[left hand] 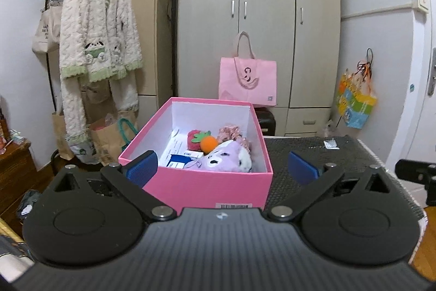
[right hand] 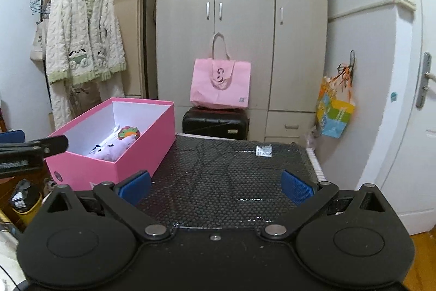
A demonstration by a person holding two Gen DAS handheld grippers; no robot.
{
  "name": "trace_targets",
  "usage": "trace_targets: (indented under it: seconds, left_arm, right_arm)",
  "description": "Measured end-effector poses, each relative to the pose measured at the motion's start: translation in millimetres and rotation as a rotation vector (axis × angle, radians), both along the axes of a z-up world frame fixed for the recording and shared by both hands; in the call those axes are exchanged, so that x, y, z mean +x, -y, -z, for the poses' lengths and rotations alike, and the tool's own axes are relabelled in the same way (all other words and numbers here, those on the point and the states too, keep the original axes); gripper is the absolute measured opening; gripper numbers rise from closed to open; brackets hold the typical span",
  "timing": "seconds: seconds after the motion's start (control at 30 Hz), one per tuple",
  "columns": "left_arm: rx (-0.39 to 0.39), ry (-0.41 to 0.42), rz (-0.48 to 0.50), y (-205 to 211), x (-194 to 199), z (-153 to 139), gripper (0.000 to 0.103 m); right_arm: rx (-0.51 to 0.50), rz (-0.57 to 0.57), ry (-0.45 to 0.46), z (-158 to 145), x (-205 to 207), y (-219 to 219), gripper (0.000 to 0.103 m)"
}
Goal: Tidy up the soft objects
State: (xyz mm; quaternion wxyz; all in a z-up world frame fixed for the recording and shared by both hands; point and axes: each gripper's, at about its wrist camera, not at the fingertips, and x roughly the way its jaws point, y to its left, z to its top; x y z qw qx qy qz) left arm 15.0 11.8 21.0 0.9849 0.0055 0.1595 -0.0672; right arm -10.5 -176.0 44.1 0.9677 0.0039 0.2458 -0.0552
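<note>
While both my grippers hang low over the dark bubble-textured table (right hand: pixel 223 176), a grey wardrobe (right hand: pixel 239 18) fills the far wall, with a pink bag (right hand: pixel 220 83) on a black suitcase (right hand: pixel 215 123) and a fleecy robe (left hand: pixel 98 26) hanging far left. My left gripper (left hand: pixel 222 168) is spread wide and holds nothing; the pink box (left hand: pixel 207 187) sits between its pads without touching them. Inside lie a purple plush toy (left hand: pixel 226 158), a strawberry plush (left hand: pixel 194 139) and an orange ball (left hand: pixel 208 144). My right gripper (right hand: pixel 216 186) is also wide apart and empty, over bare table right of the box. A small packet (right hand: pixel 263 150) lies near the far right edge.
</note>
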Motion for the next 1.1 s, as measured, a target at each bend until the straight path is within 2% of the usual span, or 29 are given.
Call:
trace_targets:
  seconds: [0.13,0.3,0.9,1.0,1.1]
  left_arm:
    - [0.015,0.020,-0.014,3,-6,2,0.103]
    - [0.045,0.028,-0.018,8,-10,6,0.103]
    - [0.067,0.007,-0.016,5,-20,16,0.103]
    - [0.082,0.005,-0.010,5,-21,17,0.103]
    - [0.095,0.007,-0.003,7,-22,16,0.103]
  right_arm:
    - [-0.024,0.057,0.049,-1,-9,-5,0.103]
    - [-0.033,0.109,0.067,5,-17,-7,0.103]
    - [-0.070,0.108,0.055,10,-27,-12,0.103]
    - [-0.052,0.112,0.040,13,-23,-9,0.103]
    - [0.018,0.095,0.026,15,-23,-4,0.103]
